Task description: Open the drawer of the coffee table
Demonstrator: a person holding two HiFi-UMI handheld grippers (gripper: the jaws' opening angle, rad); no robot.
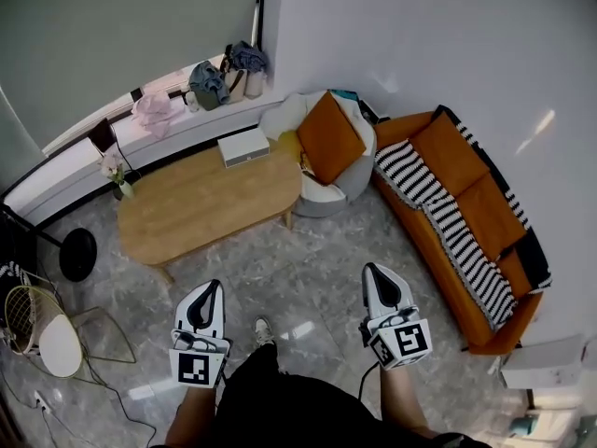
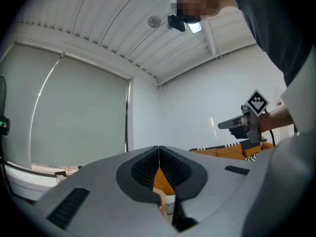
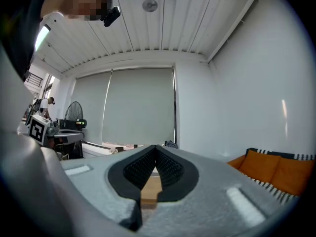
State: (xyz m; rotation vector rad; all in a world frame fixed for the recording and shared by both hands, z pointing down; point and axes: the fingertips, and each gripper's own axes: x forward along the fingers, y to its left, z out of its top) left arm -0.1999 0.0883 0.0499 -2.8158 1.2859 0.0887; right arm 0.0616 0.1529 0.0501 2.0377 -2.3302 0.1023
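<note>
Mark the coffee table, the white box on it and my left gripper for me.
coffee table [image 1: 196, 208]: head view, bare part of the wooden top.
white box [image 1: 243, 147]: head view, middle of its top face.
left gripper [image 1: 214, 287]: head view, tips of its shut fingers.

1. We hold the left tool [image 1: 209, 295] level, pointing forward, jaws pressed together, empty.
2. We hold the right tool [image 1: 377, 280] level too, jaws together, empty.
3. The two tools sit side by side, well apart.
</note>
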